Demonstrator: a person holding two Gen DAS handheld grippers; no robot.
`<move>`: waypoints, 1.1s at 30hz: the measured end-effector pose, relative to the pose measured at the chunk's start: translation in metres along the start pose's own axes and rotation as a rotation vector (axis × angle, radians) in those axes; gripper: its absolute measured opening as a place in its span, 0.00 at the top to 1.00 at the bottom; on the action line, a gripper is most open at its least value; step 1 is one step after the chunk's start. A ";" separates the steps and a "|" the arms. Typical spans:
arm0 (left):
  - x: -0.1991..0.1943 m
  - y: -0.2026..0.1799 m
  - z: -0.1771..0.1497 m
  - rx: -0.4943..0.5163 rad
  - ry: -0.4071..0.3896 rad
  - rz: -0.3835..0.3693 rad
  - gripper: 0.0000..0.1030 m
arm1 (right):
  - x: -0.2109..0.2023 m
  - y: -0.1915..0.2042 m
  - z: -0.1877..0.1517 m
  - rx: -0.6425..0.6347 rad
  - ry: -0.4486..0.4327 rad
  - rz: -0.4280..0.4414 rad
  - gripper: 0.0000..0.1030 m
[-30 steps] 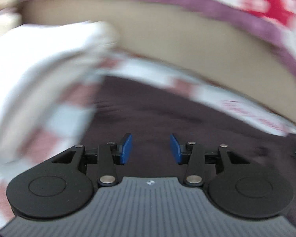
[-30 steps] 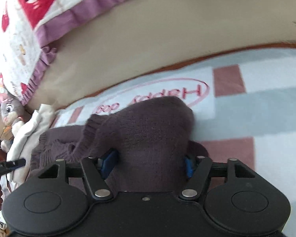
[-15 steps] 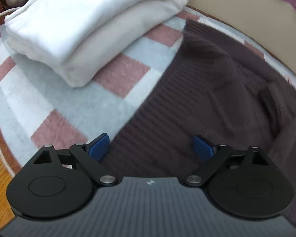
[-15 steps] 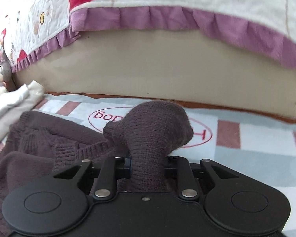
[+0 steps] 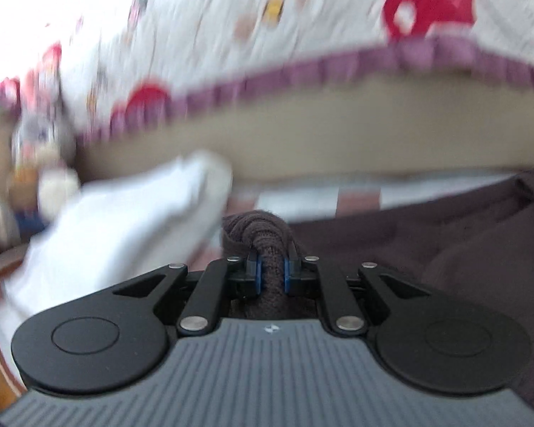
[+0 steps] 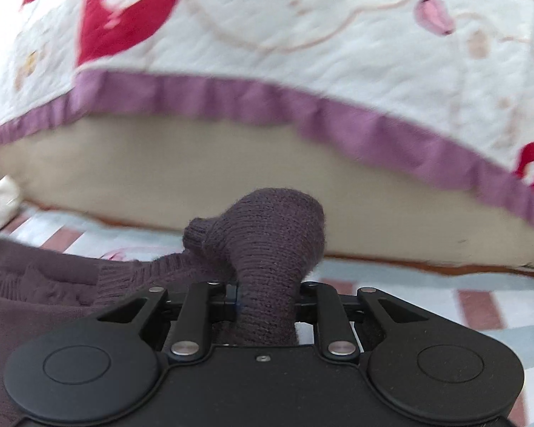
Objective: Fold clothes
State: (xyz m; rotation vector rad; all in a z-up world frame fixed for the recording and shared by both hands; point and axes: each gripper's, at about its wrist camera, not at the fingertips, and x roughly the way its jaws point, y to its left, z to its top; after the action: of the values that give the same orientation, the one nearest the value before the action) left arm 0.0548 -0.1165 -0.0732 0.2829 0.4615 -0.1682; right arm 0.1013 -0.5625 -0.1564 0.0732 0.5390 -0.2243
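Observation:
A dark purple knit sweater [image 5: 445,242] lies bunched on a pink, grey and white checked mat [image 6: 480,306]. In the left wrist view my left gripper [image 5: 270,270] is shut on a rolled fold of the sweater, which bulges out past the blue pads. In the right wrist view my right gripper [image 6: 267,299] has a thick bunch of the same sweater [image 6: 277,227] pinched between its jaws, which are still closing; the knit swells above the fingers. The rest of the sweater trails off to the left on the mat.
A stack of folded white clothes [image 5: 124,220] sits left of the sweater. Behind the mat stands a beige bed side [image 6: 231,178] under a white quilt [image 6: 302,35] with red prints and a purple frill. Blurred toys [image 5: 35,163] are at far left.
My left gripper went from wide open over the sweater to shut on a fold and rose, its view swinging up toward the bed. My right gripper squeezed tighter on its bunch and lifted.

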 end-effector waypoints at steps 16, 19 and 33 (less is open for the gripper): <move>0.083 0.008 -0.062 -0.274 0.370 -0.033 0.66 | -0.041 -0.129 -0.063 0.724 0.543 0.064 0.34; 0.074 0.028 -0.067 -0.444 0.412 -0.141 0.58 | -0.070 -0.124 -0.092 0.821 0.624 0.125 0.34; 0.083 0.036 -0.083 -0.620 0.411 -0.307 0.42 | -0.081 -0.043 -0.097 0.330 0.629 0.127 0.69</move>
State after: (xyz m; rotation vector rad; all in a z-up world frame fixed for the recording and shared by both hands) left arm 0.1015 -0.0648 -0.1744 -0.3736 0.9367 -0.2579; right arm -0.0248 -0.5764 -0.1977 0.5095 1.1154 -0.1612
